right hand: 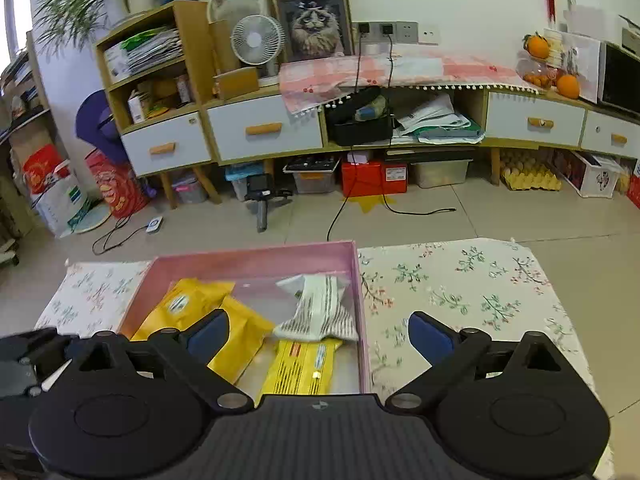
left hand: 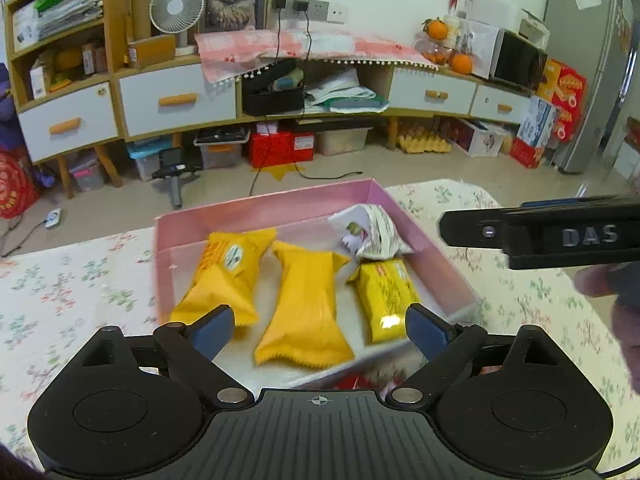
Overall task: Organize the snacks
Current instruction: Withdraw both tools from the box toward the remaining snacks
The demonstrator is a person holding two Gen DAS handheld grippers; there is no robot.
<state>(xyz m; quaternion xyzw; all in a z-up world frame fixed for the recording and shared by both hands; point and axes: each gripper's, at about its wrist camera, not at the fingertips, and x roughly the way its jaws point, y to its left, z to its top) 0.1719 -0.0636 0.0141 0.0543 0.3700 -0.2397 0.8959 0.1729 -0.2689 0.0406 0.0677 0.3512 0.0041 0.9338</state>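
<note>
Above the pink box [left hand: 384, 196], left gripper [left hand: 318, 330] and right gripper [right hand: 318, 336] both stand wide apart, holding nothing. Four snacks lie inside: the middle yellow pack [left hand: 306, 306] runs lengthwise away, directly under the left gripper, which is judged nearer.

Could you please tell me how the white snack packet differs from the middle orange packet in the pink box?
The white snack packet is white with printed text and crumpled; the middle orange packet is plain orange and smooth. The white one leans in the far corner; the orange one lies flat. Both sit in the pink box.
</note>
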